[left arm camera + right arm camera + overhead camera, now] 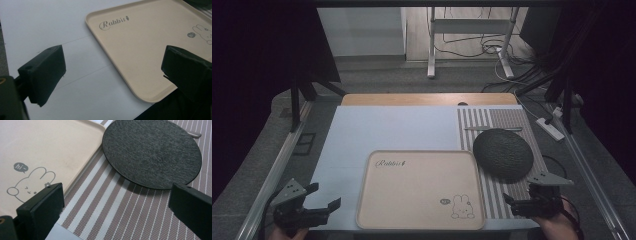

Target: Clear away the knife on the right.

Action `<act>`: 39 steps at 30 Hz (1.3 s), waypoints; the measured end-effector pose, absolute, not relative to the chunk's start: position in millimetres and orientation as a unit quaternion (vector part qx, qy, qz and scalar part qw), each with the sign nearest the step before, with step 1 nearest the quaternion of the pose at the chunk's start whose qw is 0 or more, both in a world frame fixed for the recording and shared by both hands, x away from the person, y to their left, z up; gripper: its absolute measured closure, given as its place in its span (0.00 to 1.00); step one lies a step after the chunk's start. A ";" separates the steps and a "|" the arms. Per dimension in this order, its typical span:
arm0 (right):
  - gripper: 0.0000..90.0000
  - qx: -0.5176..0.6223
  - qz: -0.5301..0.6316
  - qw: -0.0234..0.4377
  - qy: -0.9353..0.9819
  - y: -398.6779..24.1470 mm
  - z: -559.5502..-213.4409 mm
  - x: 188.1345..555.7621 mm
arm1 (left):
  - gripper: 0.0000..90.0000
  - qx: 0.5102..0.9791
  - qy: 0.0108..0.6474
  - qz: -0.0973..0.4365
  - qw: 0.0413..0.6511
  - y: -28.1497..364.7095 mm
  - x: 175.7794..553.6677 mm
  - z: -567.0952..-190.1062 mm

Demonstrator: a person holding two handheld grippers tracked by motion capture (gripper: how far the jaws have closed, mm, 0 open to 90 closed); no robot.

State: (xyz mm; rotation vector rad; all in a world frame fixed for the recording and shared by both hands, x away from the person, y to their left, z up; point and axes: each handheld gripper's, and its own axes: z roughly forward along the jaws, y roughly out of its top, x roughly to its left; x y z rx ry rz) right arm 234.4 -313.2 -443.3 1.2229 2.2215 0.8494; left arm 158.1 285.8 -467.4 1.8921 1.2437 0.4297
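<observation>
Both grippers gape wide, holding nothing — the left gripper [323,197] just off the beige tray [372,210], the right gripper [511,202] over the striped mat [504,119] near the dark round plate [502,153].

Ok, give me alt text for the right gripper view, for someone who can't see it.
A round dark plate lies on a brown-and-white striped placemat, beside a beige tray printed with a rabbit saying "hi". The right gripper has its two black jaws wide apart in the foreground, holding nothing.
</observation>
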 end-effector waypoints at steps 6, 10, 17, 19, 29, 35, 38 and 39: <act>0.01 0.449 0.310 0.225 0.807 -313.9 -443.1 235.5 | 0.07 0.748 0.495 0.170 0.409 287.1 157.5 -467.7; 0.01 0.449 0.308 0.222 0.809 -314.0 -443.4 236.1 | 0.07 0.749 0.494 0.172 0.408 286.2 157.3 -467.5; 0.01 0.447 0.303 0.220 0.812 -312.7 -444.0 236.7 | 0.07 0.748 0.494 0.172 0.408 286.4 157.5 -467.6; 0.01 0.446 0.303 0.220 0.813 -312.5 -443.9 236.7 | 0.07 0.748 0.495 0.171 0.407 286.3 157.6 -467.7; 0.01 0.438 0.297 0.205 0.823 -310.5 -444.4 240.2 | 0.07 0.749 0.496 0.173 0.405 285.8 157.8 -467.6; 0.01 0.433 0.305 0.208 0.822 -308.0 -442.5 245.9 | 0.07 0.749 0.496 0.174 0.403 285.5 157.8 -467.6; 0.01 0.427 0.311 0.206 0.824 -306.5 -442.3 249.6 | 0.07 0.748 0.498 0.173 0.403 285.5 157.9 -467.6; 0.01 0.427 0.311 0.206 0.824 -306.5 -442.3 249.6 | 0.07 0.748 0.498 0.174 0.403 285.5 157.8 -467.6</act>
